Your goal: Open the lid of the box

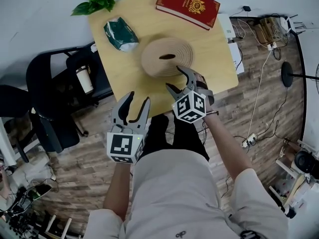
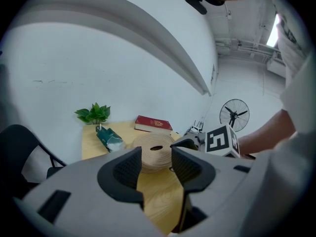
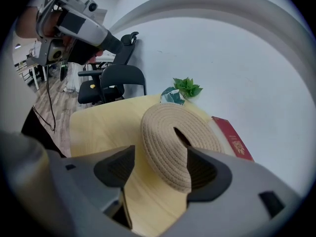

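A round woven box [image 1: 167, 57] with a coiled lid and a slot in its top sits mid-table on the light wooden table [image 1: 219, 59]. My right gripper [image 1: 174, 77] is at the box's near edge, jaws open; one finger reaches the rim, the other hangs over the table in front. In the right gripper view the lid [image 3: 173, 137] fills the space ahead of the right gripper [image 3: 160, 164], and no pad presses on it. My left gripper [image 1: 139, 97] hovers off the table's front edge, open and empty. From the left gripper [image 2: 155, 164] the box [image 2: 155, 149] lies straight ahead.
A red book [image 1: 188, 5] lies at the table's far right corner. A green packet [image 1: 120, 34] and a leafy plant [image 1: 97, 1] are at the far left. A black chair [image 1: 50, 98] with a cup [image 1: 84, 78] stands left of the table. Cables run over the floor at right.
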### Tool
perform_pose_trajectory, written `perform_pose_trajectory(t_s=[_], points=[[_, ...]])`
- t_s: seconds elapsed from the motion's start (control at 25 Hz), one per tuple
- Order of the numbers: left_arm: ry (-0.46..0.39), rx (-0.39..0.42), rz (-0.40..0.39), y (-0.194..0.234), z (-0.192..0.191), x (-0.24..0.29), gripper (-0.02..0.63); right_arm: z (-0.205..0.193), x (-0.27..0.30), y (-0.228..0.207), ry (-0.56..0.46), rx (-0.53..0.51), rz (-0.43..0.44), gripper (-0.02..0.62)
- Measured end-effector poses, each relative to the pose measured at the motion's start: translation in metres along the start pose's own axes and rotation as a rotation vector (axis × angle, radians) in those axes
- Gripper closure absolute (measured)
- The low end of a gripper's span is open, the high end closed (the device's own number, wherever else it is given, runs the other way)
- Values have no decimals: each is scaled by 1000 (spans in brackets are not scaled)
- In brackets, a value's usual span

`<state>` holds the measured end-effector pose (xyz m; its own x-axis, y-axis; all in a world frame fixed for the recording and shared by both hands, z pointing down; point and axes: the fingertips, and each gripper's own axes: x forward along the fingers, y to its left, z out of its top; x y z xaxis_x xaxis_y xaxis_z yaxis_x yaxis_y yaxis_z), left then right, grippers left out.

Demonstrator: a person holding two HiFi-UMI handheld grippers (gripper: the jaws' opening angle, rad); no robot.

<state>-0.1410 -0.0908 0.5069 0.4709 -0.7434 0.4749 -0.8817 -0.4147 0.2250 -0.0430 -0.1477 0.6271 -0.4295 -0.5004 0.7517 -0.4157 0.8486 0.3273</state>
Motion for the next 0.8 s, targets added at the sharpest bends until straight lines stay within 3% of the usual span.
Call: perform_pose_trajectory(t_s=[0.8], points=[[13, -9, 14, -1, -9, -2, 431, -9, 27, -4, 64, -208, -27, 286]])
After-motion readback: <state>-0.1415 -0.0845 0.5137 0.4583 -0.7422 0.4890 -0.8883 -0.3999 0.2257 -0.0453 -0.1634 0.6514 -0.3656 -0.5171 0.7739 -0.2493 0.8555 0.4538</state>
